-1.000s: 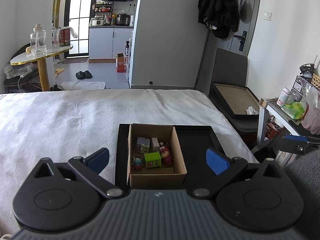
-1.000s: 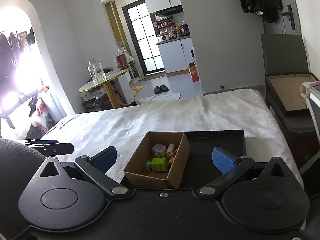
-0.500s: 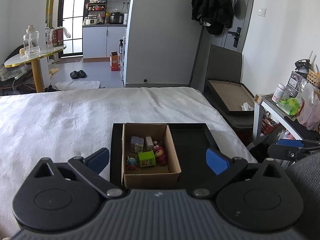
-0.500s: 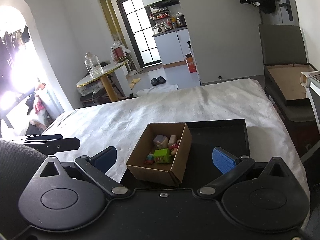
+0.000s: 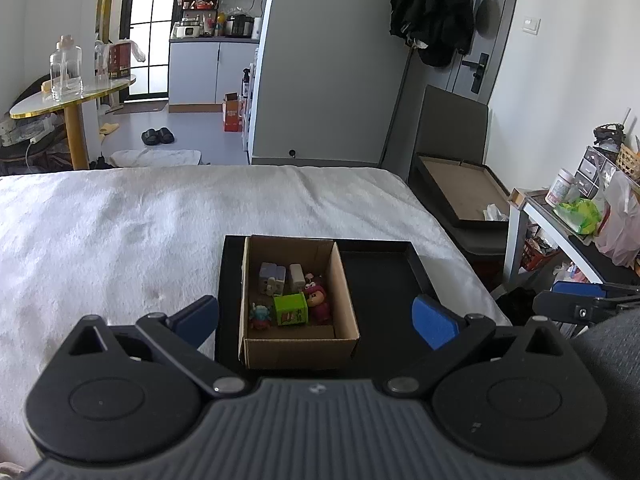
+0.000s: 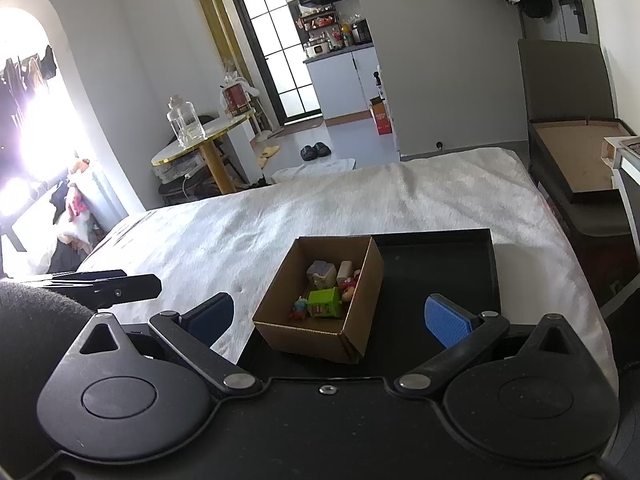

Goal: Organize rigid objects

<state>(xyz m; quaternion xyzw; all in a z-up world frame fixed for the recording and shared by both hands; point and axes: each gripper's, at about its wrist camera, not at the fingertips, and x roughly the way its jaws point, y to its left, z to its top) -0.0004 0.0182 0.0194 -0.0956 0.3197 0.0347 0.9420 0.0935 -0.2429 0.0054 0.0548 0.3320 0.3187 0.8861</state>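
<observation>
An open cardboard box [image 5: 298, 350] [image 6: 312, 342] stands at the left of a shallow black tray [image 5: 384, 276] [image 6: 440, 264] on a bed with a white cover. Inside lie several small toys: a green cube [image 5: 291, 309] [image 6: 326, 303], a red figure [image 5: 317, 300], a pale block [image 5: 272, 278] [image 6: 321, 273] and a tiny colourful figure [image 5: 260, 315]. My left gripper [image 5: 316, 316] hovers open just short of the box, its blue pads wide on either side. My right gripper [image 6: 328, 316] is open too, nearer the box's right front corner, holding nothing.
The white bed cover [image 5: 120, 232] spreads left and beyond the tray. Right of the bed stand a dark seat with a flat carton [image 5: 460, 192] and a cluttered shelf [image 5: 580, 216]. A round table with a glass jar [image 5: 66, 68] and a kitchen lie beyond.
Both grippers have drawn slightly back and shifted, so the box and tray sit a little further off in both views. The jaws stay wide; the toys have not moved.
</observation>
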